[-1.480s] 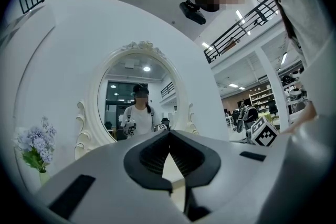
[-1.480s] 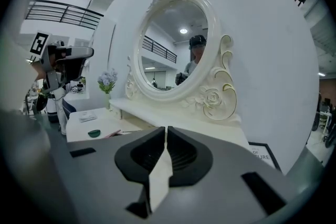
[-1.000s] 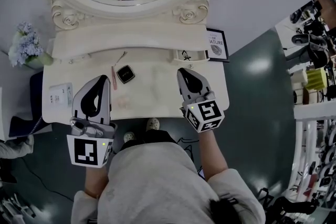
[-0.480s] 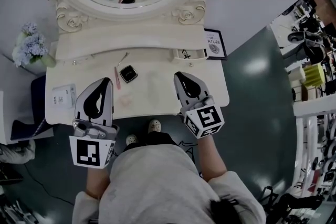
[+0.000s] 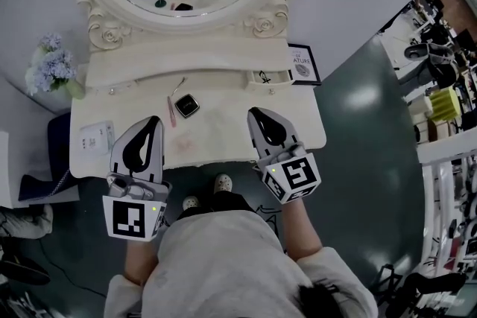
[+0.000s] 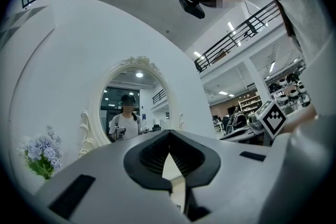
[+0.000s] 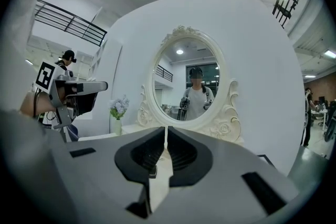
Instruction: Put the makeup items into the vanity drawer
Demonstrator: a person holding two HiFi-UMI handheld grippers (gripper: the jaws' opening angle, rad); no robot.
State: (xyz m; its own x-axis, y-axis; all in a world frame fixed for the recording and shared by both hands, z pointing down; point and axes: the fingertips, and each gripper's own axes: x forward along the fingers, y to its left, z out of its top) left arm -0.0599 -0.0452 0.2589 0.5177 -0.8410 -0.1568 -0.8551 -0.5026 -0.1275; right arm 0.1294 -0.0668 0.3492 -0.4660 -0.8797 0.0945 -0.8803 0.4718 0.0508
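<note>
step: fetch compact (image 5: 186, 105) | left gripper (image 5: 152, 121) closed, empty | right gripper (image 5: 258, 114) closed, empty | next: open left wide, straddle compact squarely, carry to drawer (image 5: 266, 77) (seemingly ajar)

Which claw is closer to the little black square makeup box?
Left. The left claw sits a short way from the black compact, to its left and nearer the person. The right claw is much farther off, on the compact's right side.
</note>
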